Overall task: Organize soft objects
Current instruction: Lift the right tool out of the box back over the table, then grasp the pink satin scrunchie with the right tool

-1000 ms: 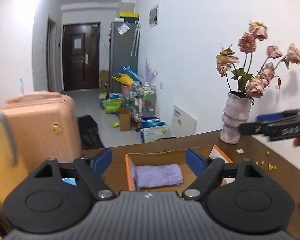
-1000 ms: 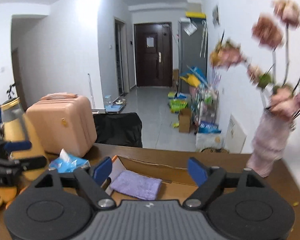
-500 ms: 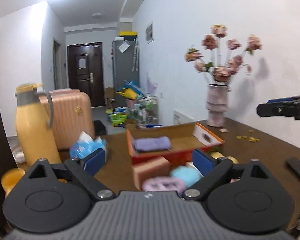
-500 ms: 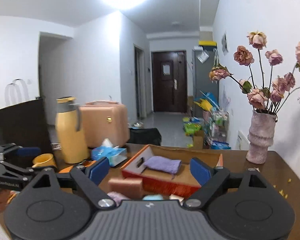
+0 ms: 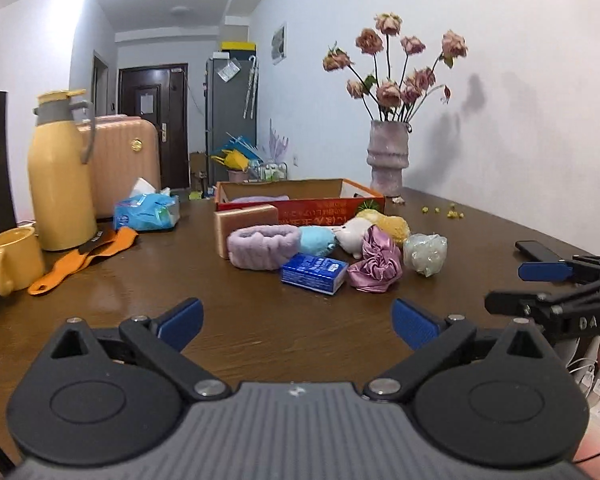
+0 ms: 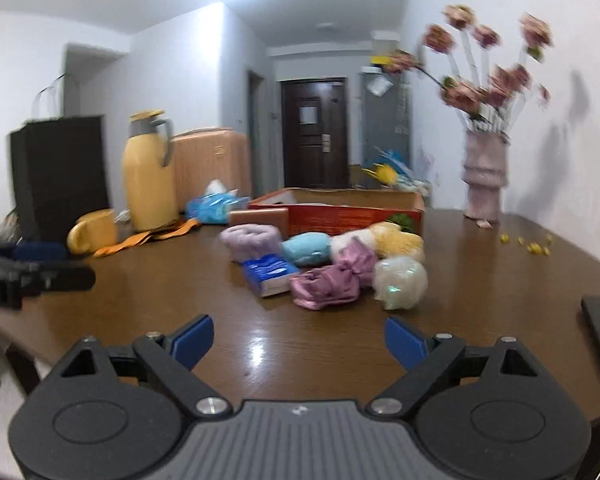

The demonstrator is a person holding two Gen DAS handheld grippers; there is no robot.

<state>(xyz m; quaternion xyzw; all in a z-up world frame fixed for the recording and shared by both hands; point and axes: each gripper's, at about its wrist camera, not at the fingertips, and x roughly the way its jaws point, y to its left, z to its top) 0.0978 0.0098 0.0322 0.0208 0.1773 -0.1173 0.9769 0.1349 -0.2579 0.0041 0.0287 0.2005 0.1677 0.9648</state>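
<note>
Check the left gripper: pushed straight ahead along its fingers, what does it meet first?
Likely the blue tissue pack, the nearest item of the soft pile. The left gripper is open, empty, with only bare table before the pack. Depth is uncertain; a slightly right path meets the pink scrunchie.

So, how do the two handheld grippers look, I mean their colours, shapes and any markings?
Both look alike. The left gripper has a black body with a ribbed grey centre, two round black discs, silver pivot screws and angled black arms ending in blue-padded fingers. The right gripper has the same build. Seen from the side, the right gripper's black frame bears white letters "DAS". No sleeves or gripper cables are clearly visible.
</note>
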